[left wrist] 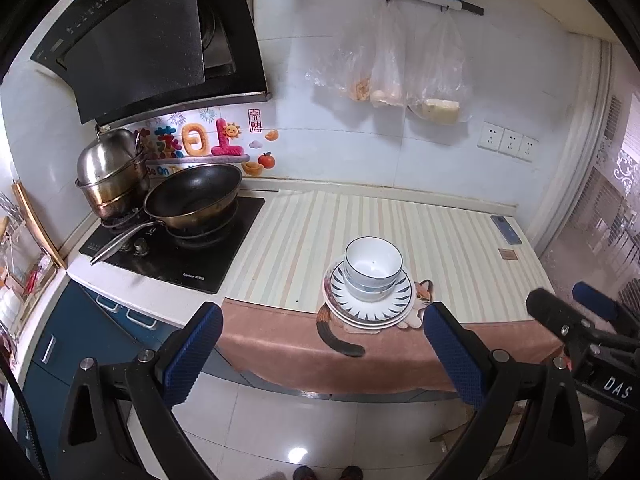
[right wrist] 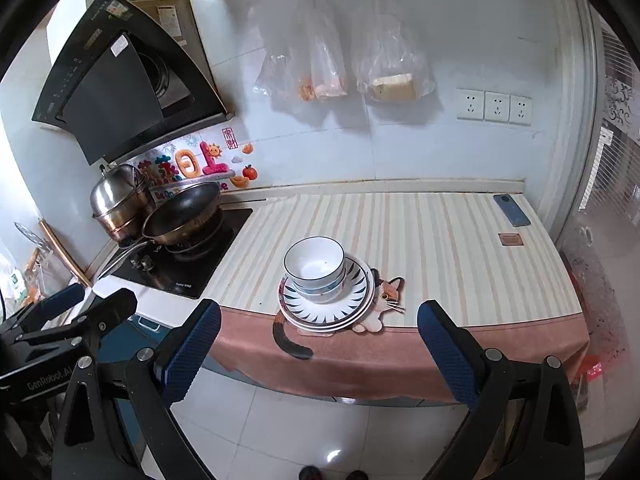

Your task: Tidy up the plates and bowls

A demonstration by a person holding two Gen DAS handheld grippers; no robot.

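Striped worktop (left wrist: 460, 236): nested bowls (left wrist: 373, 266) on plates (left wrist: 368, 308), right of wok (left wrist: 196, 196). Left tongs (left wrist: 322, 344), right tongs (right wrist: 318, 340) agape, empty; judged tidy, lift whole stack level.

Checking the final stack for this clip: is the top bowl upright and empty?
Upright and empty. The top bowl sits mouth-up, nested in another bowl on the plates; its white inside shows bare apart from a tiny dark speck.

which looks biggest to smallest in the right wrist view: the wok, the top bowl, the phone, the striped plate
1. striped plate, widest outline
2. wok, close behind; it sits farther back, so the real order with the plate is unsure
3. top bowl
4. phone, smallest, though also farthest away
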